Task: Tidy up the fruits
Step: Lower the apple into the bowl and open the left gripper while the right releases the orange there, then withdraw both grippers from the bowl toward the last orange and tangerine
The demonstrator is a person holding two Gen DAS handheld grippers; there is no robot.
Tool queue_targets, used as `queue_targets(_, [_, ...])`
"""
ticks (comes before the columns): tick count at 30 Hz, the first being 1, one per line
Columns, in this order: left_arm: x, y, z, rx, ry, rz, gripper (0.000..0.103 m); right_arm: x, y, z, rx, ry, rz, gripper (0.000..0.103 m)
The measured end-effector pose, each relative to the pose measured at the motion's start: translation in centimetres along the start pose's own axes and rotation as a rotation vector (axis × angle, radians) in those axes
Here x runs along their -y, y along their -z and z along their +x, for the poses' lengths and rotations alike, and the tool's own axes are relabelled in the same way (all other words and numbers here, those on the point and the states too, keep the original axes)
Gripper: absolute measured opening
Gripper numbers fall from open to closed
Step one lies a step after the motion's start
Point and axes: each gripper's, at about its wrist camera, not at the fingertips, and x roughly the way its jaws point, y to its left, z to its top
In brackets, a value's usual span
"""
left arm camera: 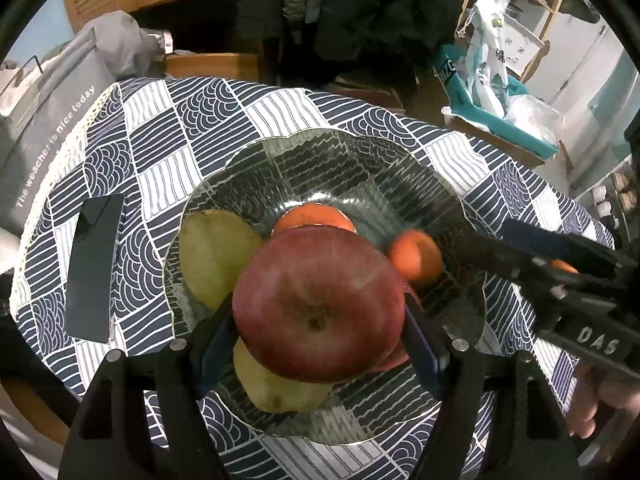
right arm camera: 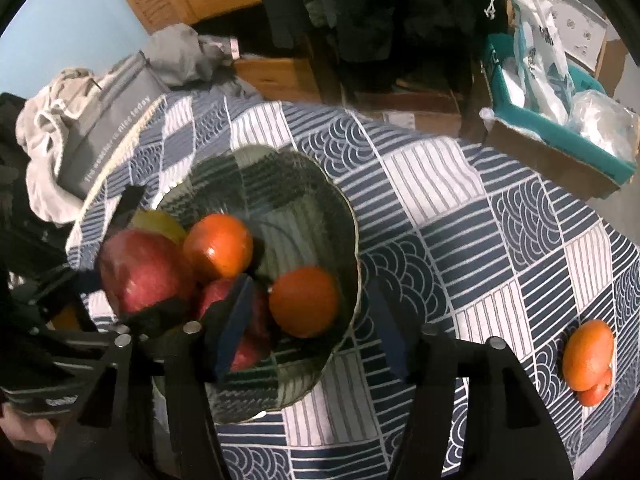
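**Two hand-held grippers working over a glass fruit bowl on a patterned desk**

The left hand-held gripper (left arm camera: pixel 318 320) is clamping a large red apple (left arm camera: pixel 318 304) between its blue pads, holding it just above the glass bowl (left arm camera: pixel 360 168). The right hand-held gripper (right arm camera: pixel 310 340) is standing with its jaws apart and nothing between them; its left finger is hanging over the bowl's contents while its right finger is lying outside the rim. In the bowl, two yellow-green pears (left arm camera: pixel 216 252) are sitting beside and under the held apple, two oranges (right arm camera: pixel 218 250) are resting toward the middle, and a second red apple (right arm camera: pixel 252 320) is partly hiding behind the right gripper's finger.

The bowl is standing on a desk (right arm camera: pixel 440 184) covered by a navy-and-white cloth of stripes and wave scales. A dark phone (left arm camera: pixel 96 268) is lying flat to the bowl's left, near the desk edge. Well apart on the right, an orange (right arm camera: pixel 588 354) is leaning against a smaller red fruit, cut off and hard to identify. That right half of the cloth is offering open room.

Beyond the far edge, grey bags, hanging dark clothing, wooden slatted doors and a teal box with plastic bags are crowding the room. A person's fingers are showing at the picture margins, blurred.
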Motion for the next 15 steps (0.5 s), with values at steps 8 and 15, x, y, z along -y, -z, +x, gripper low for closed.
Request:
queue_targets(8, [0.3,-0.4,-2.2,0.075,-0.022,0.009,0.078,0.7,-0.4,-1.6,0.034,0.007,0.03,0.062])
queue_targets(15, [1.6,-0.7,-4.3,0.123,0.009,0.031,0.078,0.6,-0.1,-4.5,0.089,0.067,0.01,0.062])
